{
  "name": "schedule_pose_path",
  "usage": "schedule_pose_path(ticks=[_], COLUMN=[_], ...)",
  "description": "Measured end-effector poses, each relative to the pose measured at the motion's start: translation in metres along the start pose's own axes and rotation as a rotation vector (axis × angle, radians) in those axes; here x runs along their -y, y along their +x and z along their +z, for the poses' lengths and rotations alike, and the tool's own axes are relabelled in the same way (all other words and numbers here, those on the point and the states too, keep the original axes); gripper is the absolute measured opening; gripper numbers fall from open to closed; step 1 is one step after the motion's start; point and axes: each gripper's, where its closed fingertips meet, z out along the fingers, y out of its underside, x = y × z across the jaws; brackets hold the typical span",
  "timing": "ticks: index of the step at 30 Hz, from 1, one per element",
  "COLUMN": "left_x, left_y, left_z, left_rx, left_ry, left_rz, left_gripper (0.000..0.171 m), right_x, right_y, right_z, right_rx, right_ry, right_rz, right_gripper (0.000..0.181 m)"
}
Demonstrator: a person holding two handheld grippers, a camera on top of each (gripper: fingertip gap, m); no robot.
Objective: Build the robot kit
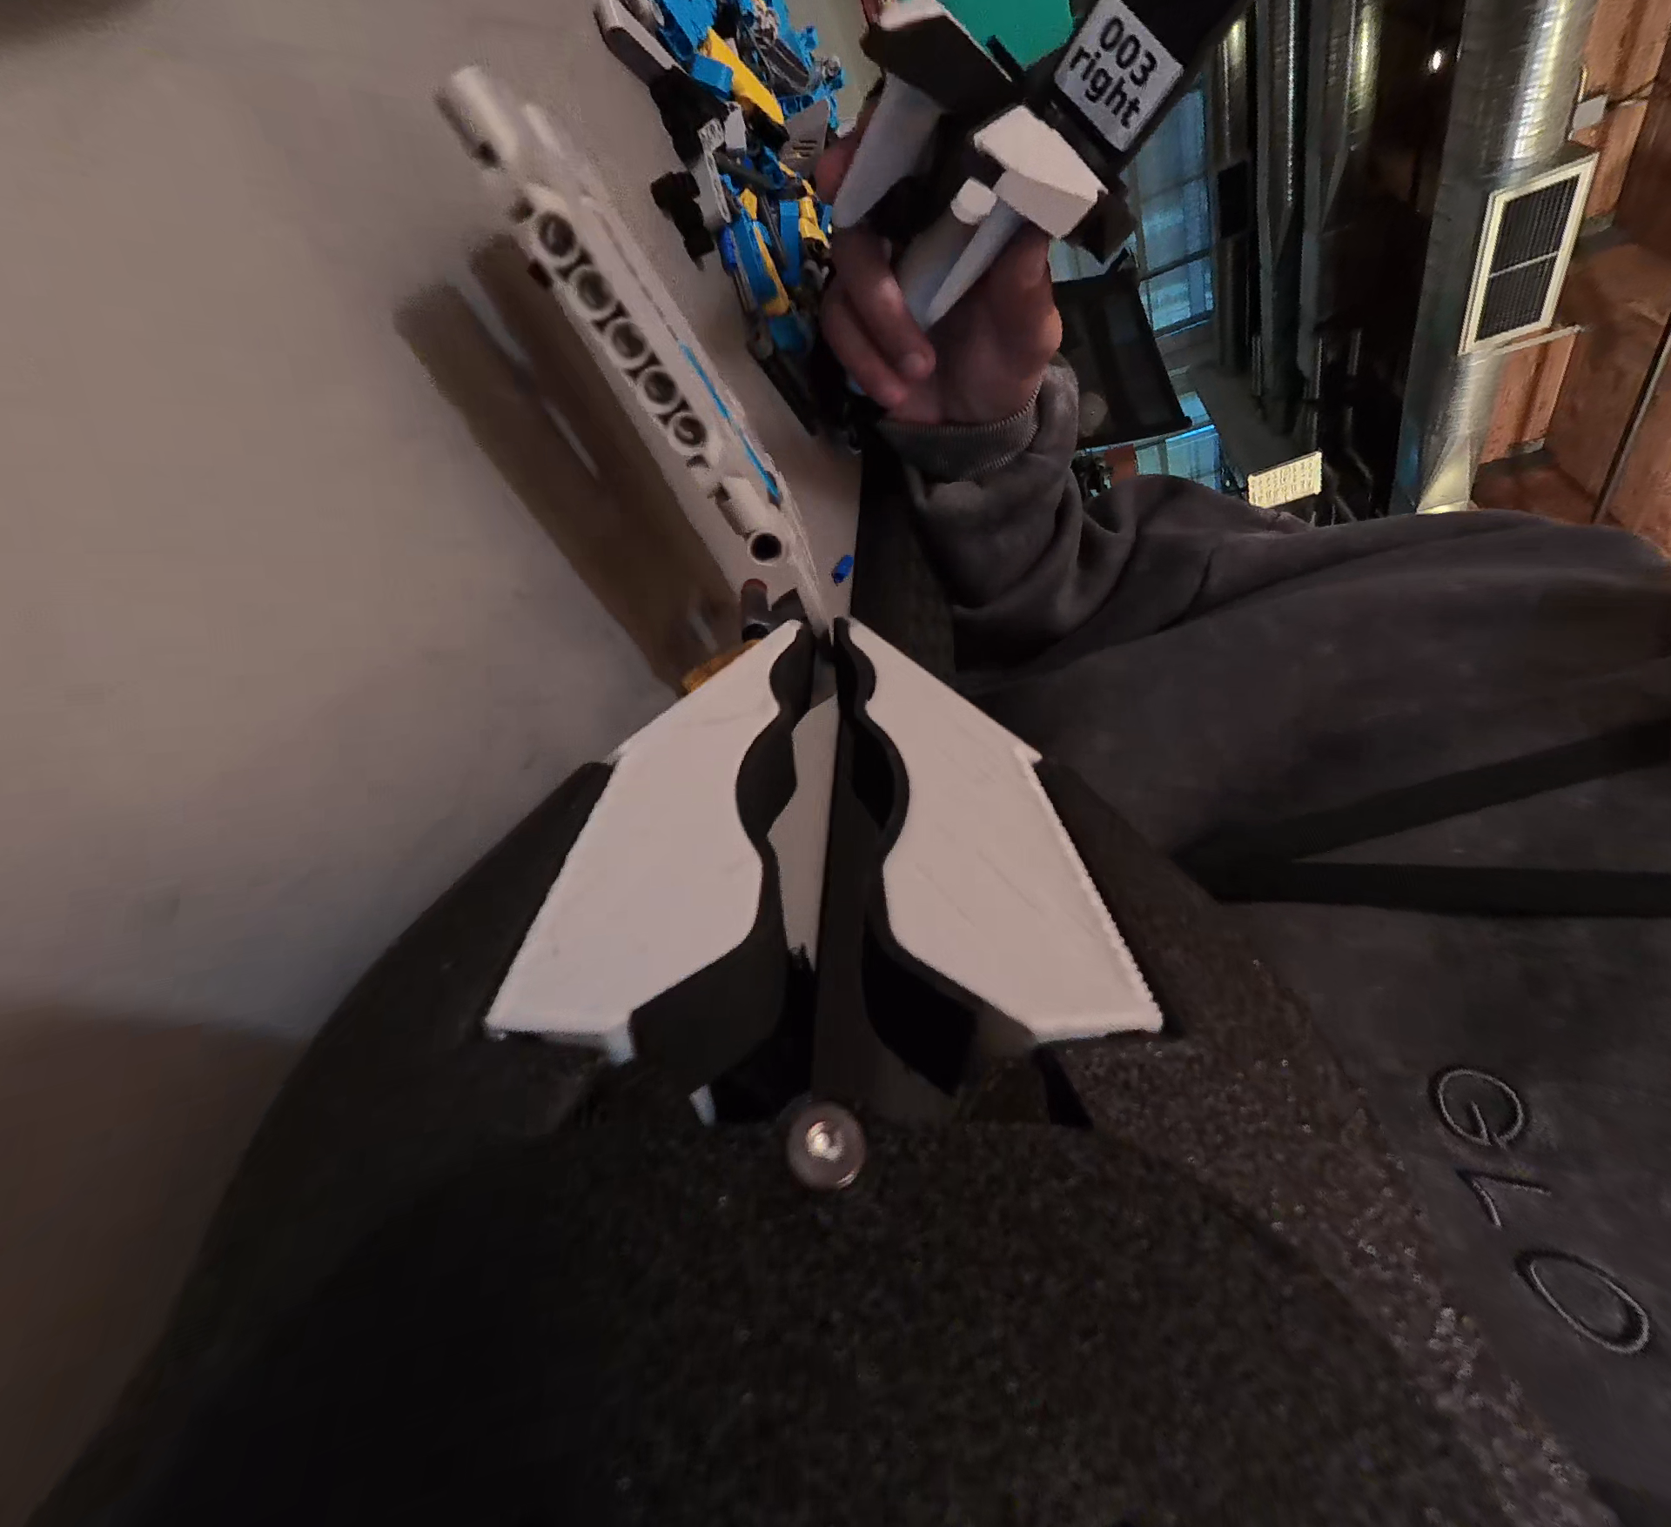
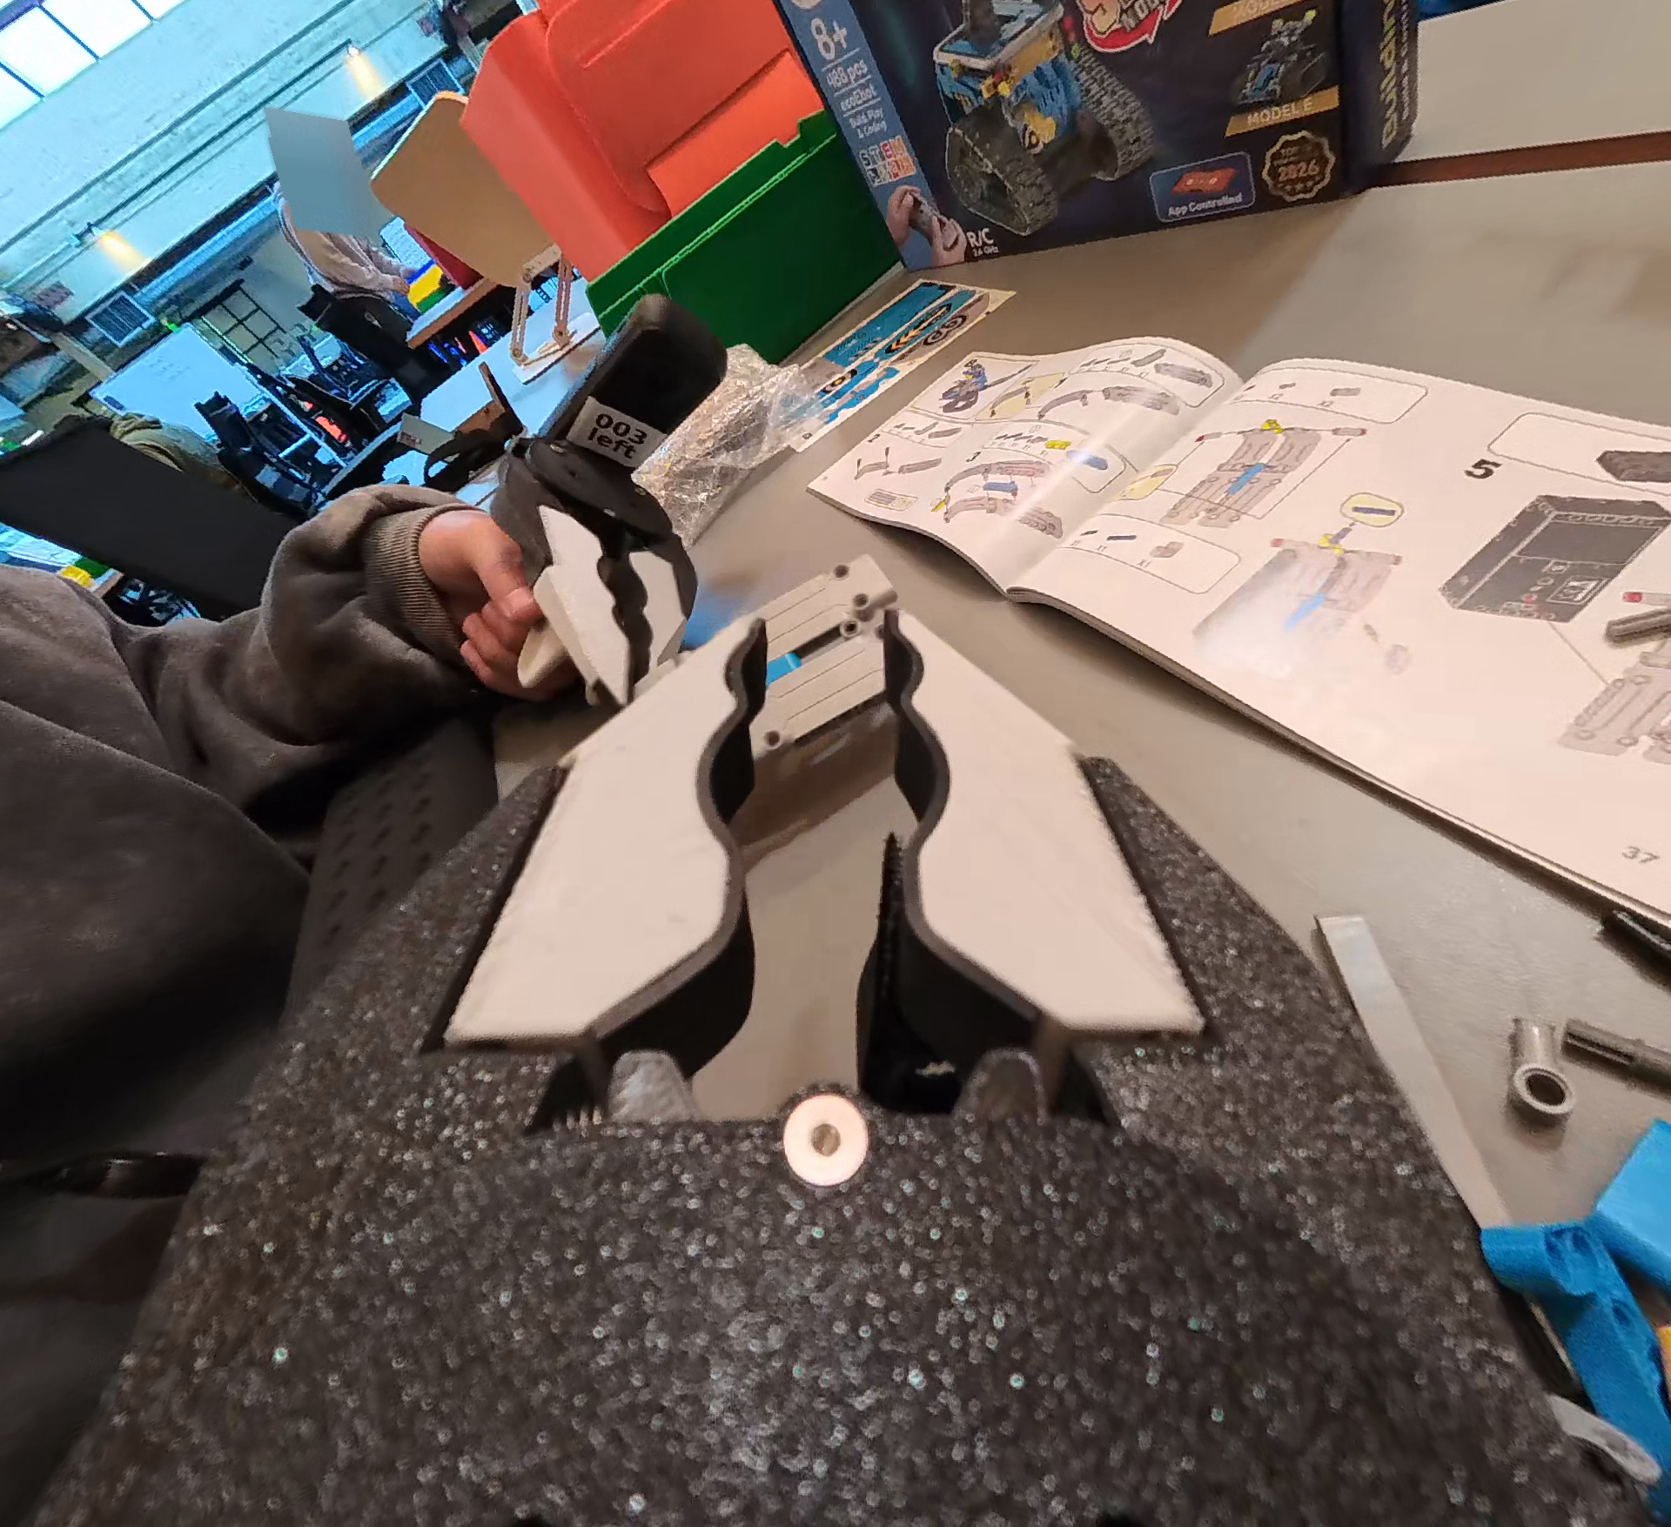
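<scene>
Grey beam assembly (image 1: 633, 363) pinched by left hand-held gripper (image 1: 818, 629) — right hand-held gripper (image 2: 818, 625) spread (nothing held), just beside it.

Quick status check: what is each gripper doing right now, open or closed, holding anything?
Left gripper: shut on the end of the grey beam assembly.
Right gripper: open, holding nothing, fingers either side of that assembly.

Printed lettering marks a white label on each gripper (image 1: 1119, 76) (image 2: 618, 432), the dark toy box (image 2: 1076, 46) at the worktop's far edge, and the open instruction booklet (image 2: 1266, 543) beside it.
</scene>
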Motion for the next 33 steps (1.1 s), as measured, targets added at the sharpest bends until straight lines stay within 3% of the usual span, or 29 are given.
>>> schedule_pose_path(ticks=[10,14,21,26,33], left_x=[0.003,0.005,0.034,0.060,0.081], left_y=[-0.021,-0.030,-0.023,-0.007,-0.032], left_z=[-0.010,-0.016,-0.038,-0.055,-0.089], left_rx=[0.147,0.247,0.326,0.416,0.861], left_ry=[0.016,0.013,0.162,0.317,0.374], left_rz=[0.031,0.123,0.297,0.482,0.698], left_gripper=[0.016,0.019,0.026,0.026,0.025], right_x=[-0.005,-0.007,-0.003,0.008,0.012], right_y=[-0.001,0.000,0.005,0.038,0.069], right_z=[0.003,0.003,0.000,-0.017,-0.035], right_rx=[-0.005,-0.020,-0.068,-0.333,-0.610], right_ry=[-0.027,-0.039,-0.020,0.010,-0.018], right_rz=[-0.009,-0.027,-0.052,-0.180,-0.270], right_gripper=[0.024,0.024,0.024,0.033,0.054])
